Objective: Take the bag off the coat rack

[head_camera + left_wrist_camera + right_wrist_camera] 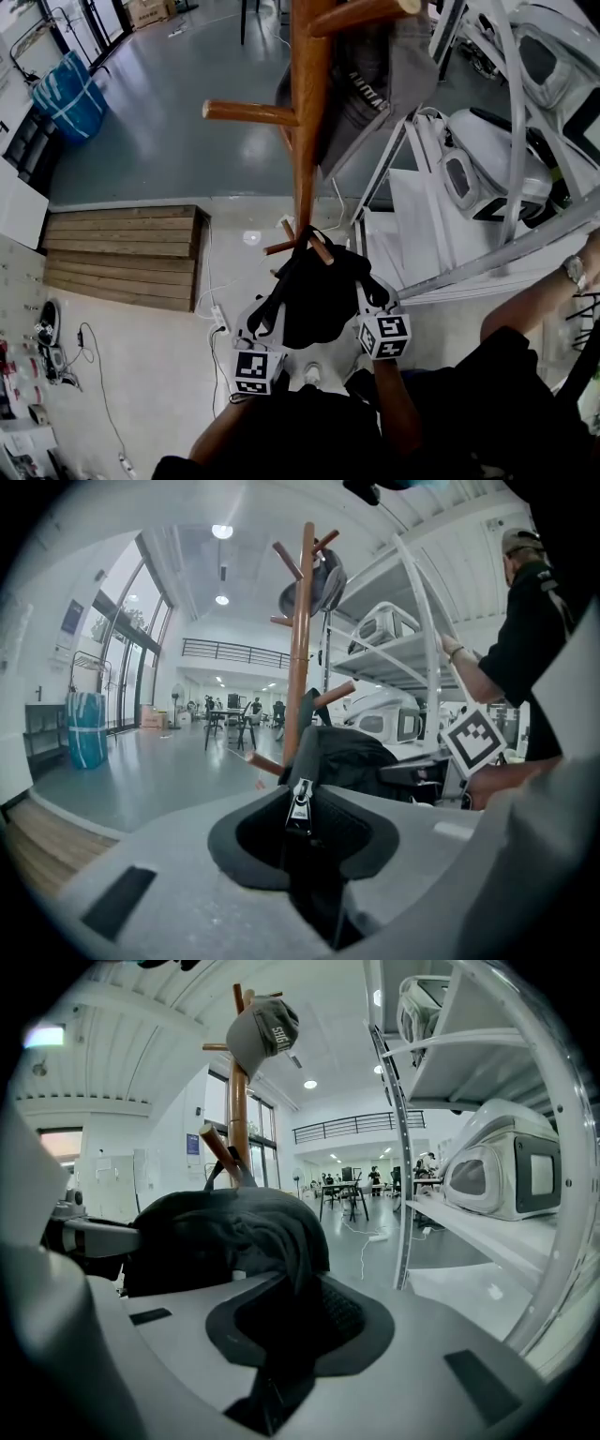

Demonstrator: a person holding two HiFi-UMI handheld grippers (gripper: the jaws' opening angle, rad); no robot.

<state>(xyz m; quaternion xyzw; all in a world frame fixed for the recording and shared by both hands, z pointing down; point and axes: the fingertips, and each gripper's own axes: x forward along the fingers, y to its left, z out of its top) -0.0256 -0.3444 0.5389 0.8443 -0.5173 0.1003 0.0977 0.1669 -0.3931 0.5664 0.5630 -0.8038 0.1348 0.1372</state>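
Observation:
A black bag [319, 298] hangs by its strap from a low peg [322, 249] of the wooden coat rack [302, 112]. My left gripper [270, 317] holds the bag's left side. In the left gripper view the black fabric and a zipper pull [299, 805] sit pinched between the jaws of that gripper [302, 847]. On the bag's right side is my right gripper [368, 289]. In the right gripper view its jaws [281, 1340] are closed on a fold of the bag [234, 1232]. A grey cap [375, 84] hangs on a higher peg.
White metal shelving [506, 141] with white machines stands close at the right. A person in black [525, 366] is beside it. A wooden platform [122, 253] lies at the left, with cables [94, 375] on the floor and a blue bag [70, 98] farther off.

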